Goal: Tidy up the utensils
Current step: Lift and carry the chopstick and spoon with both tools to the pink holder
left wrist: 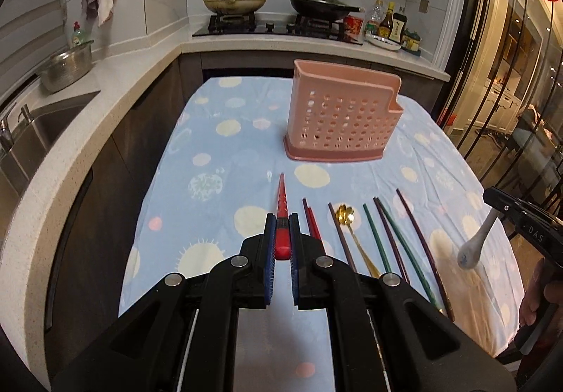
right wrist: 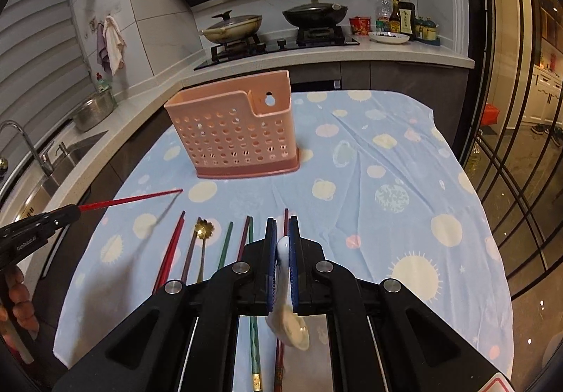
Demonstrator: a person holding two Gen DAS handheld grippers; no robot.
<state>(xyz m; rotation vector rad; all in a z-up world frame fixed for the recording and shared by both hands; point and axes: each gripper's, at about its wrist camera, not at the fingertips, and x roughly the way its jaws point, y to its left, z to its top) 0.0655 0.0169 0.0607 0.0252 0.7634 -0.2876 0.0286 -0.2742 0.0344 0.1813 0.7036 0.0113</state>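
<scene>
The left gripper [left wrist: 281, 237] has its fingers [left wrist: 270, 251] closed on the thick end of a red chopstick [left wrist: 282, 205], whose long axis runs straight ahead with the thin tip pointing toward the pink perforated utensil holder [left wrist: 343, 114]; seen from the right wrist, the stick is lifted clear of the worktop [right wrist: 387, 159], casting a shadow on the cloth. The right gripper [right wrist: 282, 244] pinches the handle of a white ceramic spoon [right wrist: 286, 314] between narrow fingers [right wrist: 295, 251], the handle end forward and the bowl hanging back and downward beneath the gripper. The holder stands upright on its darker base in the middle of the blue spotted tablecloth [left wrist: 228, 152]; what is inside it cannot be made out. Just in front of it, lying side by side on the cloth and roughly parallel, pointing toward the holder, are red chopsticks [right wrist: 172, 251], a gold flower-shaped spoon [right wrist: 203, 233], green chopsticks [left wrist: 376, 237] and purple chopsticks [left wrist: 418, 233].
</scene>
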